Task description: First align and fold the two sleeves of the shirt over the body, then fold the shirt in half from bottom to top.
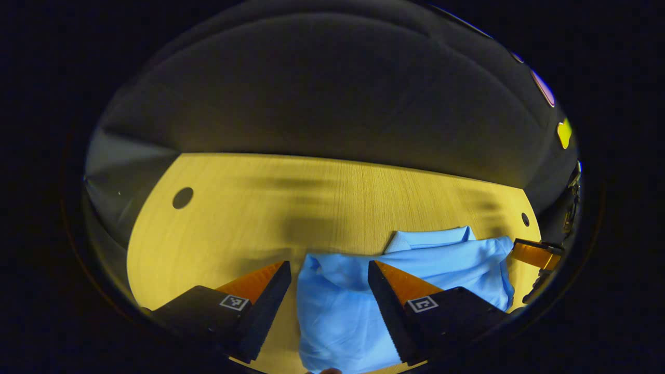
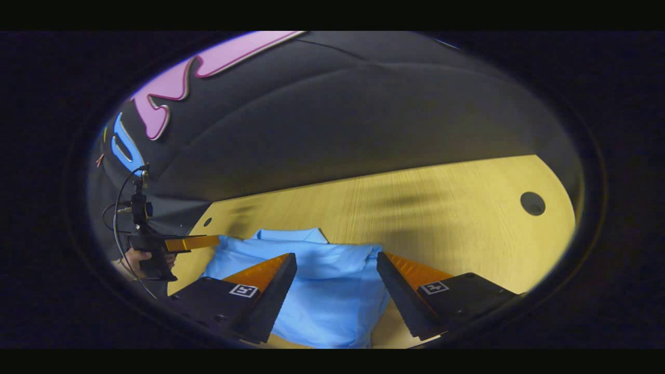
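Black cloth walls close off the booth behind a pale wooden counter [image 1: 234, 208] in the left gripper view, and a round hole [image 1: 183, 198] sits in the board toward its far left, with a smaller hole [image 1: 525, 219] near the right edge. My left tongs [image 1: 329, 272] stand wide apart at the bottom, holding nothing. A light blue shirt [image 1: 343, 311] lies bunched on the counter between and beyond the two fingers; its folded edge runs up the gap, and the right finger [image 1: 387, 301] covers part of the cloth, though I cannot tell if it touches. The collar [image 1: 431, 238] lies flat at the far side of the pile. At the right rim my right tongs [image 1: 537, 254] show just beside the shirt's edge.

Wood grain of the same counter [image 2: 467, 208] fills the middle of the right gripper view, with a round hole [image 2: 532, 203] at the far right. My right tongs [image 2: 336, 265] are spread wide and grip nothing. The shirt [image 2: 322, 301] lies on the counter under and between the fingers, its collar [image 2: 288, 235] at the far side. Off to the left, my left tongs [image 2: 192, 242] reach to the shirt's edge, with my hand [image 2: 130, 257] on the handle; how far open they are I cannot tell from here.
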{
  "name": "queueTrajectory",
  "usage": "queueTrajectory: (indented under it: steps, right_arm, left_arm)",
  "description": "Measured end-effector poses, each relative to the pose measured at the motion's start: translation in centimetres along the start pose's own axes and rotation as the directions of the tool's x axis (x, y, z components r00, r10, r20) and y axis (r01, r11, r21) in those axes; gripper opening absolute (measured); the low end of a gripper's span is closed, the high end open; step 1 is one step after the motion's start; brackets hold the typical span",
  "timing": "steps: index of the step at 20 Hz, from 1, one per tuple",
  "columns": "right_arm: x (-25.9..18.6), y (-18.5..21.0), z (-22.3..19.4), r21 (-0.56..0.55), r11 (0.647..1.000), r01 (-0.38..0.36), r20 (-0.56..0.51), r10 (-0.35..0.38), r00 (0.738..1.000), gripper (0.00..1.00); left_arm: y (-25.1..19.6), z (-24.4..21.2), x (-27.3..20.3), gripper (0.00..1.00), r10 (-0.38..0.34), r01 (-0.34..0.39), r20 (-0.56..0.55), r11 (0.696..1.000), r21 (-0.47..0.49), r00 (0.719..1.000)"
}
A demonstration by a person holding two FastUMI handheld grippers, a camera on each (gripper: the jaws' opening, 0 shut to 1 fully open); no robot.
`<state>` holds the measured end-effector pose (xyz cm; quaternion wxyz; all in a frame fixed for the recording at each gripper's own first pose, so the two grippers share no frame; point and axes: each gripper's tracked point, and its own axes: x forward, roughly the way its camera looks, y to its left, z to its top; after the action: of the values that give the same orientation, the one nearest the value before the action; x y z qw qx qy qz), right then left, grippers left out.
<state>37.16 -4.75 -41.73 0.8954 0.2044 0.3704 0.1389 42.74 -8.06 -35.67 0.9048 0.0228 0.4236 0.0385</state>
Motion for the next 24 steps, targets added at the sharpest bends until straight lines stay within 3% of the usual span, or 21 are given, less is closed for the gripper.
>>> queueTrajectory:
  steps: [1, 2, 6, 10, 14, 16, 21, 24]
  right_arm:
    - [-1.0, 0.5, 0.8, -0.025, 1.0, -0.002, 0.024, 0.003, 1.0, 0.89]
    - [-1.9, 1.2, 1.3, -0.054, 0.999, -0.002, 0.043, 0.005, 0.999, 0.98]
    - [-6.1, 3.6, 3.8, -0.122, 0.992, 0.012, 0.114, 0.002, 0.993, 0.98]
    - [-12.1, 6.1, 6.6, -0.168, 0.984, 0.055, 0.233, -0.015, 0.972, 0.98]
    - [-20.1, 9.4, 7.6, -0.213, 0.966, 0.146, 0.359, -0.061, 0.931, 0.98]
    - [-24.6, 11.9, 7.6, -0.2, 0.964, 0.177, 0.432, -0.076, 0.899, 0.98]
    - [-36.5, 17.4, 4.6, -0.167, 0.959, 0.229, 0.553, -0.101, 0.827, 0.98]
    - [-42.0, 19.6, 1.6, -0.185, 0.941, 0.284, 0.601, -0.121, 0.79, 0.98]
  left_arm:
    - [-0.1, 0.3, -1.0, 0.96, 0.001, -0.001, 0.02, 1.0, 0.011, 1.0]
    - [-0.2, 0.7, -2.5, 0.97, 0.001, -0.002, 0.043, 1.0, 0.028, 0.999]
    - [-2.1, 2.2, -9.2, 0.97, -0.017, 0.008, 0.133, 0.998, 0.068, 0.991]
    - [-5.2, 3.6, -16.7, 0.97, -0.078, 0.053, 0.247, 0.993, 0.106, 0.966]
    - [-8.6, 3.1, -24.8, 0.97, -0.155, 0.09, 0.364, 0.978, 0.19, 0.918]
    - [-9.0, 1.9, -28.6, 0.96, -0.171, 0.081, 0.406, 0.97, 0.228, 0.898]
    - [-9.1, -4.1, -38.3, 0.96, -0.186, 0.071, 0.49, 0.967, 0.243, 0.852]
    - [-8.9, -7.8, -44.0, 0.96, -0.205, 0.063, 0.551, 0.962, 0.265, 0.809]
